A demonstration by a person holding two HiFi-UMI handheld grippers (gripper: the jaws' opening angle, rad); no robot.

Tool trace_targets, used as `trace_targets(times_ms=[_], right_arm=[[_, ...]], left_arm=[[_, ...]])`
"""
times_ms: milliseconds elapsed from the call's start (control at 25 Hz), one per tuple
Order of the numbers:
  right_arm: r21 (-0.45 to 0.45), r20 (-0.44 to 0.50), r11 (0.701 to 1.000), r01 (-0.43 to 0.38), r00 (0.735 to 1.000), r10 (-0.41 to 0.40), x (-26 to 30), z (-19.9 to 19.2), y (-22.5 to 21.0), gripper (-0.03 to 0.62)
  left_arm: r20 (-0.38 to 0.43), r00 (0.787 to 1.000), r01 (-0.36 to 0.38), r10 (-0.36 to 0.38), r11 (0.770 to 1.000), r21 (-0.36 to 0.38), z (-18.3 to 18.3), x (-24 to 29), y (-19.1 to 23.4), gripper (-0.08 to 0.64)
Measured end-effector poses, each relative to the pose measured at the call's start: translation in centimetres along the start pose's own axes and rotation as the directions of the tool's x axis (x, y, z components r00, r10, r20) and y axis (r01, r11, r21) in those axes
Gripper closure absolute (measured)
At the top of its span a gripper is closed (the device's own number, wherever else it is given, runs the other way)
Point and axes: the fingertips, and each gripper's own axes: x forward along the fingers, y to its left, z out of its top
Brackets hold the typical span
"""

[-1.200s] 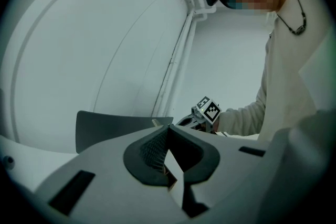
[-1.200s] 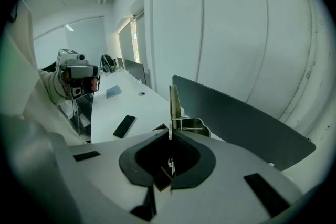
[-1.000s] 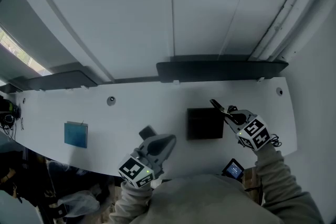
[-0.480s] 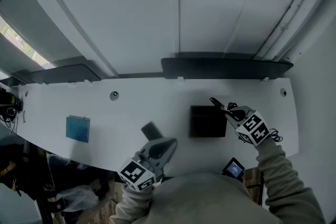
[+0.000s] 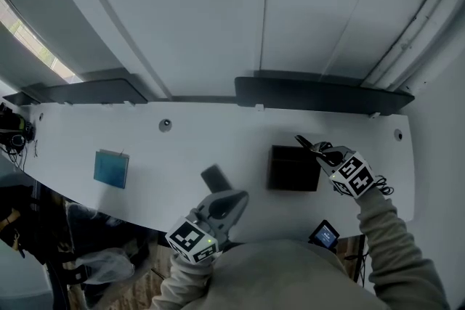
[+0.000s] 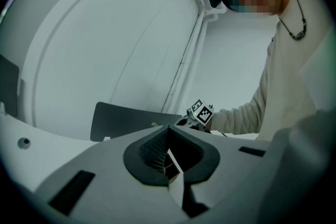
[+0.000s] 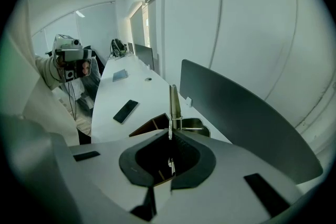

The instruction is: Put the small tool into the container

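My right gripper (image 5: 314,149) is shut on a small metal tool (image 5: 304,144), which sticks out beyond the fingertips. It hovers at the far right corner of the black open container (image 5: 293,168) on the white desk. In the right gripper view the tool (image 7: 172,104) stands upright out of the closed jaws of the right gripper (image 7: 169,136), with the container (image 7: 150,126) just beyond them. Nothing is held in my left gripper (image 5: 234,197), which is shut at the desk's front edge. In its own view the left gripper (image 6: 167,150) shows its pads pressed together.
A dark phone (image 5: 216,177) lies on the desk (image 5: 182,156) just ahead of the left gripper. A blue pad (image 5: 111,168) sits far left. Dark divider panels (image 5: 320,93) line the desk's back edge. A small lit screen (image 5: 325,234) shows below the front edge.
The head view has tilted a little. My left gripper has drawn back toward the front edge, uncovering the phone. The right gripper still holds the tool by the container.
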Motion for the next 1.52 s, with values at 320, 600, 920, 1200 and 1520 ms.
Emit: trace_targets(times_ms=[320,600,920,1200,1520], right_arm=[[-0.054,-0.057,0.998,-0.023,0.998,0.020,2.5,-0.1,-0.7,0.571],[-0.127,-0.126,0.991,-0.045,0.992,0.029,4.5,-0.7,-0.8,0.571],[-0.213,-0.189,0.971,-0.108,0.980,0.067,6.6,-0.8,0.0,0.571],[-0.286,-0.250,0.946,-0.155,0.965,0.082,7.6,-1.2,0.3,0.571],[-0.347,-0.304,0.915,-0.207,0.948,0.099,9.0,-1.6,0.8,0.571]], left_arm=[[0.005,1.000,-0.020,0.020,1.000,-0.007,0.0,-0.6,0.4,0.565],[0.003,0.999,-0.041,0.042,0.999,-0.016,-0.2,-1.3,0.9,0.565],[0.000,0.998,-0.064,0.064,0.998,-0.029,-0.7,-1.8,1.1,0.565],[-0.009,0.997,-0.078,0.078,0.996,-0.042,-1.6,-2.2,1.3,0.565],[-0.023,0.995,-0.099,0.098,0.994,-0.054,-2.4,-2.5,1.7,0.565]])
